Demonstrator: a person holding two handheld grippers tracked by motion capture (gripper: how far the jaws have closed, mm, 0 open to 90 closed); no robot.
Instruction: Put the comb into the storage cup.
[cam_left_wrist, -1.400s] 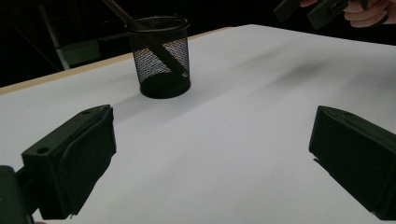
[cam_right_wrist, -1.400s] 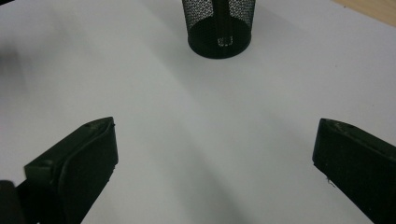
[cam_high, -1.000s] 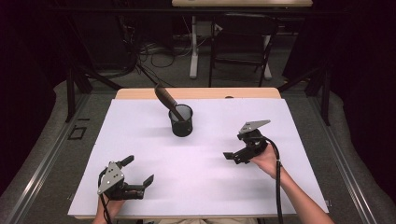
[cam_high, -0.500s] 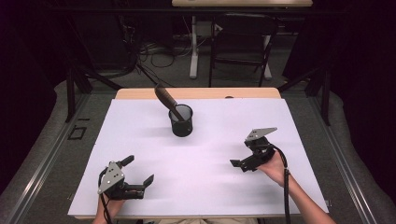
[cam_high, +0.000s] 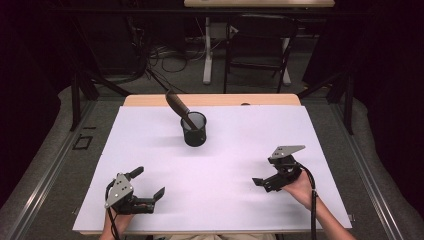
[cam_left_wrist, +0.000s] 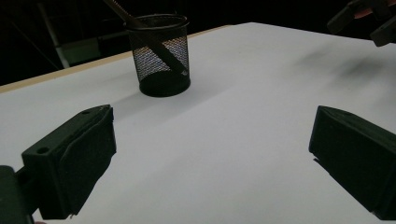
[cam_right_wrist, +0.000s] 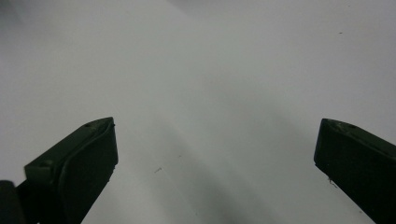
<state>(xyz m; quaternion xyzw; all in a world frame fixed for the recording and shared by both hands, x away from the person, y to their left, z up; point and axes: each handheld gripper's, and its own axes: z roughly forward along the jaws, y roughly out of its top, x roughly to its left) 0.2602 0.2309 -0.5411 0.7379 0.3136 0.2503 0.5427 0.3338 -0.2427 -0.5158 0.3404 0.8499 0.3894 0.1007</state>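
A black mesh cup (cam_high: 194, 129) stands at the middle back of the white table (cam_high: 235, 150). A dark brown-handled tool (cam_high: 177, 106) leans out of it toward the back left. My left gripper (cam_high: 148, 183) rests near the front left edge, open and holding nothing. In the left gripper view, my left gripper (cam_left_wrist: 210, 149) faces the cup (cam_left_wrist: 161, 53) and the tool (cam_left_wrist: 140, 28) from well short of them. My right gripper (cam_high: 265, 172) hovers at the front right, open. In the right gripper view, bare white table lies between the wide-apart jaws of my right gripper (cam_right_wrist: 215, 158).
A wooden strip (cam_high: 215, 100) runs along the table's back edge. Behind it stand a chair (cam_high: 257, 45), desk legs and floor cables. The right gripper (cam_left_wrist: 369, 18) shows far off in the left gripper view. A cable (cam_high: 314, 200) trails along the right forearm.
My right gripper has drawn back toward the front right of the table and sunk lower. The left gripper, cup and tool have stayed put.
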